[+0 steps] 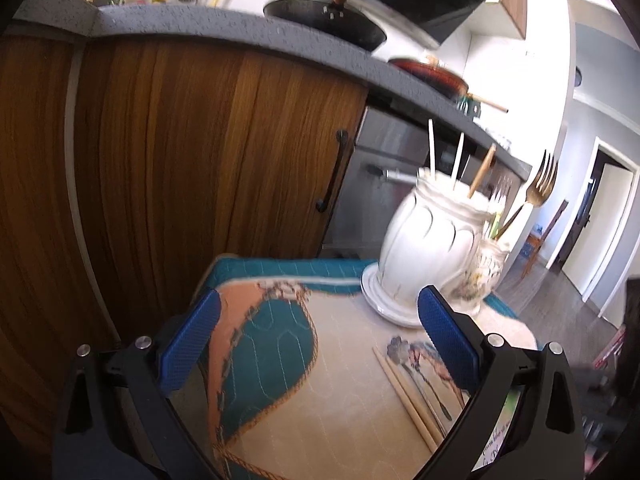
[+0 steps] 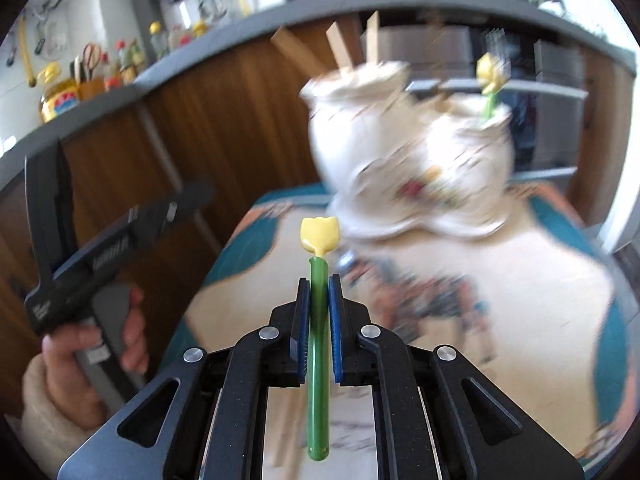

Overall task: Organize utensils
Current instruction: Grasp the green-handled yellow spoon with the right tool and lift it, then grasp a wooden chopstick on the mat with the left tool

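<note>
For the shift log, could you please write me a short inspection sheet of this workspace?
Surface: quilted mat, teal border.
Job's things: large white jar on a saucer, small floral jar beside it, chopsticks lying on the mat.
Clutter: nothing seen.
Grippers: left gripper open, holding nothing; right gripper shut on tulip-topped utensil.
Cables: nothing seen.
Surroundings: wooden cabinet, wok on the grey counter.

Big jar (image 1: 430, 240) on plate (image 1: 374, 294), small jar (image 1: 486, 268) right, chopsticks (image 1: 408, 394) in front
</note>
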Available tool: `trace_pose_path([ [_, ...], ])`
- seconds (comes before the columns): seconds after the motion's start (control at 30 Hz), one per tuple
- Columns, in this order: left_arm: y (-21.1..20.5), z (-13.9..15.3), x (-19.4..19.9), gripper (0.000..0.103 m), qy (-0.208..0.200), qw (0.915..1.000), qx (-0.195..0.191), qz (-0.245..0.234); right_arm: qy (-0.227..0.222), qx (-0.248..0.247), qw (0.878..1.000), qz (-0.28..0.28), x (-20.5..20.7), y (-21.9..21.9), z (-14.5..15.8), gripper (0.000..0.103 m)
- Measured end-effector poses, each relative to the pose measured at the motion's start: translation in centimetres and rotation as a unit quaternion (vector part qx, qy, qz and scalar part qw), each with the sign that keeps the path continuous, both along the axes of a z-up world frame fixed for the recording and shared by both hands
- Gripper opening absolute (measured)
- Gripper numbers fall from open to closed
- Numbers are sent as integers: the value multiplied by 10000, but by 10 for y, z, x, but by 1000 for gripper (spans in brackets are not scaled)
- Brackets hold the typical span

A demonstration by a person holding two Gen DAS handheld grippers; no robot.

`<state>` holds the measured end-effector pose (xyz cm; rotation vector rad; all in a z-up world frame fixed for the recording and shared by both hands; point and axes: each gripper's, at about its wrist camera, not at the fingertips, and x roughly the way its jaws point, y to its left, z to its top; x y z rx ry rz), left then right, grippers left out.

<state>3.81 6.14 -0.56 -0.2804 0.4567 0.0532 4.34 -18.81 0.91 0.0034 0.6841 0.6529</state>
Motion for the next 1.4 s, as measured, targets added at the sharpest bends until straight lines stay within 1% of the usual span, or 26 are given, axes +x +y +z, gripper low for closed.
trace_pose_path([
  [0.03, -2, -1, 2, 97, 94, 10000, 10, -22, -82, 9, 10000, -56, 2, -6, 2, 10],
  [0.07, -8, -4, 5, 97, 308, 9995, 39, -45, -126, 51, 9999, -103, 4, -11, 3, 10],
  [0.13, -18, -8, 11, 97, 673, 9976, 144, -125, -52, 220, 9997, -135, 14, -19, -1, 10],
  [0.27, -37, -17, 13, 97, 1129, 9926, 435, -138, -8, 377, 9992, -126, 20, -32, -3, 11],
  [0.37, -49, -27, 13, 97, 1436, 9879, 554, -192, 74, 440, 9990, -52, 24, -33, -8, 11],
  [0.47, -62, -36, 13, 95, 1650, 9838, 636, -286, 184, 529, 9984, 34, 25, -38, -11, 11],
  [0.57, -76, -40, 16, 89, 1825, 9793, 795, -366, 134, 572, 9983, 60, 21, -45, -9, 11],
  [0.63, -85, -43, 19, 80, 1967, 9748, 962, -437, 77, 591, 9982, 42, 18, -50, -6, 10],
  [0.67, -88, -45, 20, 78, 2021, 9731, 1006, -468, 63, 608, 9981, 36, 18, -52, -5, 11],
  [0.73, -94, -48, 22, 70, 2122, 9697, 1090, -531, 46, 655, 9978, 13, 17, -57, -3, 10],
  [0.77, -96, -51, 23, 66, 2205, 9670, 1159, -537, 39, 674, 9977, -2, 17, -59, -2, 10],
  [0.8, -95, -53, 23, 64, 2237, 9662, 1162, -547, 35, 700, 9975, -18, 18, -61, 0, 11],
  [0.9, -92, -55, 21, 59, 2297, 9647, 1156, -576, 26, 762, 9971, -38, 18, -67, 2, 10],
  [0.97, -91, -55, 19, 59, 2341, 9631, 1195, -587, 20, 784, 9969, -35, 18, -68, 3, 10],
  [1.0, -92, -54, 19, 57, 2373, 9624, 1184, -589, 26, 796, 9968, -23, 18, -68, 4, 10],
  [1.03, -92, -54, 20, 52, 2402, 9620, 1144, -617, 32, 804, 9968, -16, 18, -68, 3, 10],
  [1.07, -93, -54, 22, 50, 2453, 9609, 1104, -652, 42, 813, 9967, -6, 18, -67, 3, 10],
  [1.13, -100, -53, 26, 38, 2492, 9583, 1210, -700, 56, 820, 9966, 19, 17, -66, 3, 10],
  [1.17, -102, -53, 29, 36, 2512, 9573, 1225, -742, 61, 815, 9967, 29, 17, -65, 2, 10],
  [1.23, -104, -51, 31, 23, 2537, 9561, 1217, -811, 57, 810, 9967, 37, 16, -65, 3, 10],
  [1.27, -105, -51, 33, 20, 2551, 9555, 1214, -848, 57, 813, 9967, 32, 16, -65, 3, 10],
  [1.3, -104, -50, 33, 14, 2560, 9550, 1225, -858, 61, 823, 9966, 28, 16, -65, 3, 10],
  [1.4, -97, -49, 31, 8, 2550, 9553, 1182, -915, 67, 857, 9963, -1, 16, -68, 3, 10],
])
